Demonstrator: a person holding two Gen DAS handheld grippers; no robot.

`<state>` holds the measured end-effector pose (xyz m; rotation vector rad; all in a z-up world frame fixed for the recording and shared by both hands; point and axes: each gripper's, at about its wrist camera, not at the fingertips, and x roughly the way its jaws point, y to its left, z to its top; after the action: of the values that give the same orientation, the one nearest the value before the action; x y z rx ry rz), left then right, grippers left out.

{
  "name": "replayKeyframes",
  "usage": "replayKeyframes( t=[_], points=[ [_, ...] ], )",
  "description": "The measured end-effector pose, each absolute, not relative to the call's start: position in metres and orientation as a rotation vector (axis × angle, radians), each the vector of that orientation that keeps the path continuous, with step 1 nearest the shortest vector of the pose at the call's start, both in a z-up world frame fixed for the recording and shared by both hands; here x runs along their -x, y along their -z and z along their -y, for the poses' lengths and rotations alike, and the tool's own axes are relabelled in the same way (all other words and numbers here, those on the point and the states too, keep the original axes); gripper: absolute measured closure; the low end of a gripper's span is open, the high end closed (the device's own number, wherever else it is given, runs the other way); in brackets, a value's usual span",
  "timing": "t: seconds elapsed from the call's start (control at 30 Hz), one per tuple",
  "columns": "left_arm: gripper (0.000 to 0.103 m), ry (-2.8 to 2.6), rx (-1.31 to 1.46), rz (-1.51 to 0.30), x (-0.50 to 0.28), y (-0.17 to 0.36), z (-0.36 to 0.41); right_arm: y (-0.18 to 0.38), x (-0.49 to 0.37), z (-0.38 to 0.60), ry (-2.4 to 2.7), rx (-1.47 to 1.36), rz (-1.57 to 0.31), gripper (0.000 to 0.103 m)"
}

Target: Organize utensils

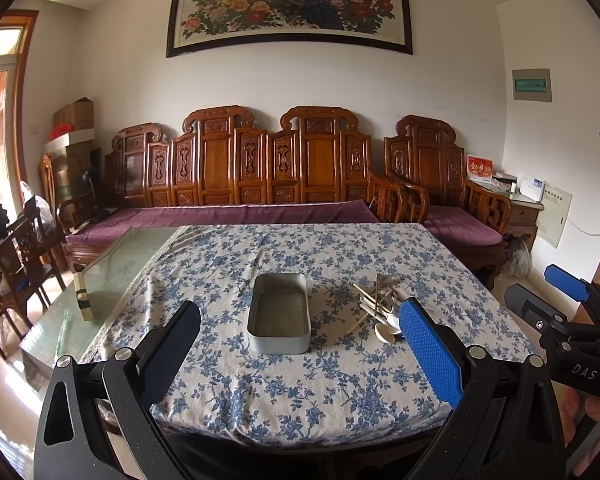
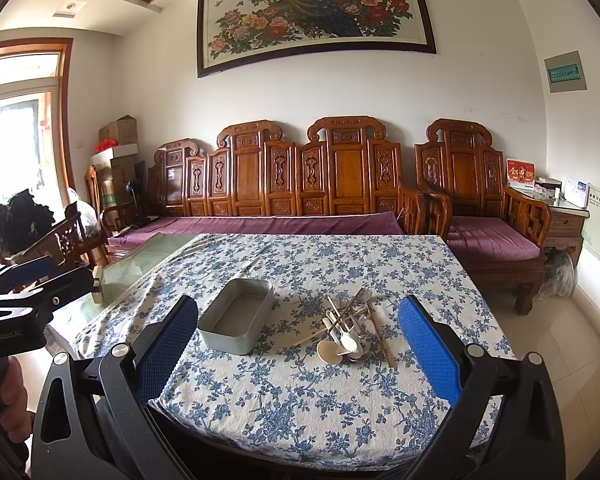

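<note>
An empty grey metal tin [image 1: 279, 313] [image 2: 236, 315] stands on the floral tablecloth near the table's middle. To its right lies a pile of utensils [image 1: 380, 308] [image 2: 350, 326]: pale spoons, metal spoons and wooden chopsticks, crossed over one another. My left gripper [image 1: 300, 328] hangs open above the near table edge, facing the tin, with nothing between its fingers. My right gripper [image 2: 298, 326] is open too, held short of the tin and the pile, and empty. Each gripper shows at the edge of the other's view.
The table [image 1: 340, 248] is covered by a blue-flowered cloth, with bare glass [image 1: 112, 268] at its left end and a small wooden block [image 1: 83, 296] on it. A carved wooden sofa [image 1: 260, 168] stands behind the table. Chairs [image 1: 16, 264] crowd the left side.
</note>
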<state>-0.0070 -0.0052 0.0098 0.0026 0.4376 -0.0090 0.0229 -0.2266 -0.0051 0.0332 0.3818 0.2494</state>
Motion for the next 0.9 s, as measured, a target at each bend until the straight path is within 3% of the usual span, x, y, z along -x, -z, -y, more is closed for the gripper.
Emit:
replayKeyframes(
  t=[0.47, 0.9],
  points=[
    [0.007, 0.017, -0.003, -0.452, 0.005, -0.006, 0.006, 0.006, -0.022, 0.222, -0.249, -0.034, -0.385, 0.003],
    [0.007, 0.046, -0.022, -0.597, -0.04, 0.027, 0.003, 0.029, -0.055, 0.229, -0.266, -0.025, -0.433, 0.003]
  ],
)
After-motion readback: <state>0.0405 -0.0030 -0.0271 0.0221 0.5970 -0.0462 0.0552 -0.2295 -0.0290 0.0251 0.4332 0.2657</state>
